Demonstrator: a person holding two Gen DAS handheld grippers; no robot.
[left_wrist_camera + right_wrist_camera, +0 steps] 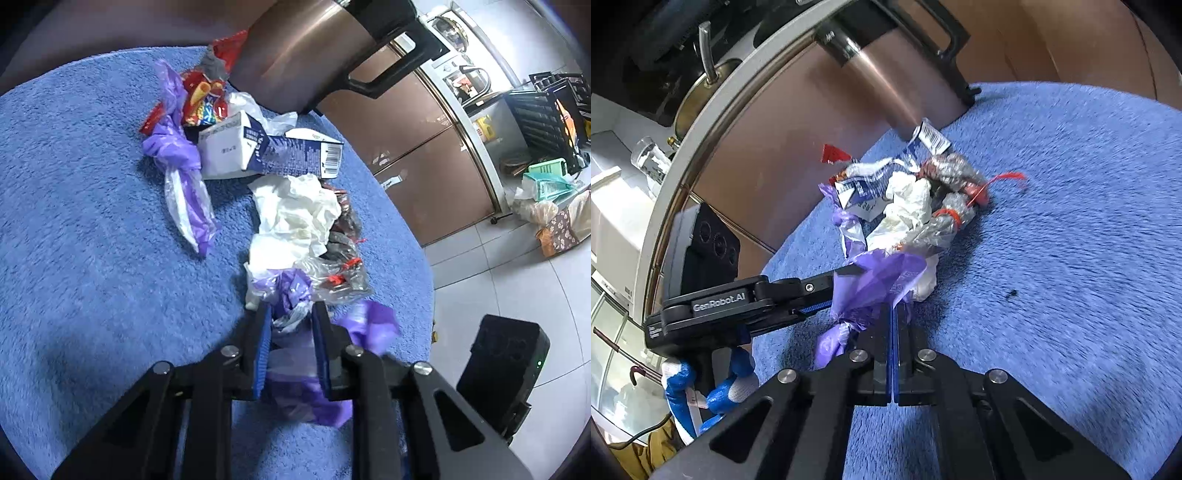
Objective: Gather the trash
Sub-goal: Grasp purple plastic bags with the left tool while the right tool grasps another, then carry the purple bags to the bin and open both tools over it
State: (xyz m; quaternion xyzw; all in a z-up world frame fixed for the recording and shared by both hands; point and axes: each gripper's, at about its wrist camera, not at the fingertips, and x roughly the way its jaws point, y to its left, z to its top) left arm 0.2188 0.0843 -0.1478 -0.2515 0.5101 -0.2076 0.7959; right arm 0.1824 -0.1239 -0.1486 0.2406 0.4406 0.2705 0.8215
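Purple bag [295, 376]: thin crumpled plastic, at the near end of the litter row on the blue towel [92, 240], close to the towel's edge. Both tools were on it at once. Left gripper [291, 314]: jaws drawn in on a gathered fold, blue pads [262, 343] pressing the plastic from either side, more of the bag bunched behind them toward the camera. Right gripper [893, 310]: pads pressed flat together, pinching the bag's edge where it ran into the seam; how much film lay inside could not be told.

Relation governing the next move, as judged: the two tools met the bag almost at right angles, the left one reaching in from the side in the right wrist view, so the bag was spanned between them and neither was the nearer. Pulling the two holds apart would likely open its mouth.

Remaining litter, all beyond the bag along one line running away from the left gripper toward the copper-coloured pot [306, 55]:
- white tissue [295, 210], touching the bag
- clear wrapper with red ties [343, 266], beside the tissue
- blue-and-white carton [269, 147], farther off
- second purple bag [177, 158], well apart to the left
- red snack wrappers [203, 99], against the pot

Gloved hand [713, 384]: held the left tool.
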